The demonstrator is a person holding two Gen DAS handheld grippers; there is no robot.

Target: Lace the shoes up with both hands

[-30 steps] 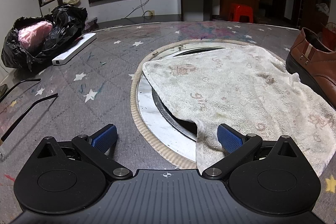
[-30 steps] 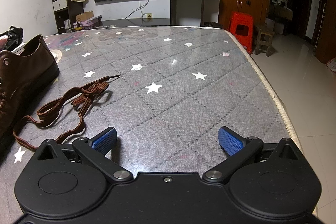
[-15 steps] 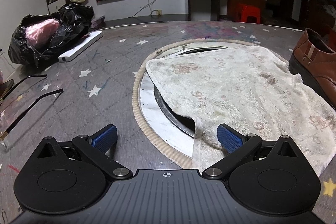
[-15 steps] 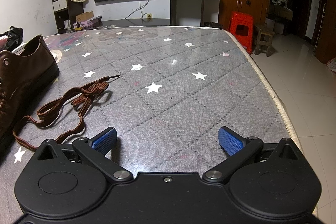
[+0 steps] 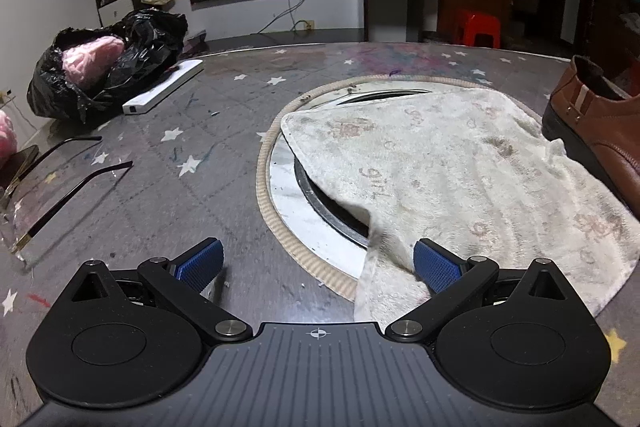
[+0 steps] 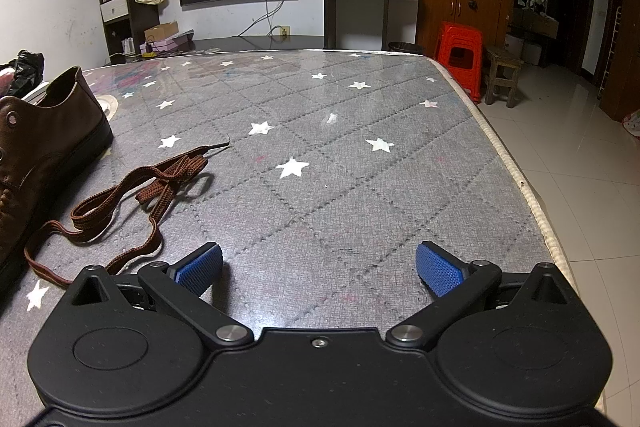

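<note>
A brown leather shoe (image 6: 36,155) stands at the left edge of the right wrist view, its eyelets bare. Its brown lace (image 6: 132,195) lies loose in loops on the grey star-patterned table, just ahead and left of my right gripper (image 6: 319,267), which is open and holds nothing. In the left wrist view the same shoe (image 5: 600,123) shows heel-on at the far right, resting on a white towel (image 5: 460,171). My left gripper (image 5: 318,263) is open and empty, its right pad (image 5: 436,269) at the towel's near corner.
The towel covers a round metal inset (image 5: 320,203) in the table. Folded glasses (image 5: 60,187), a white bar (image 5: 164,93) and a black bag (image 5: 104,67) lie to the left. The table edge (image 6: 516,179) drops to a tiled floor on the right, with a red stool (image 6: 460,55) beyond.
The left gripper's view has swung slightly left and nearer, bringing the bag and glasses further into frame. The right gripper, shoe and lace have not moved.
</note>
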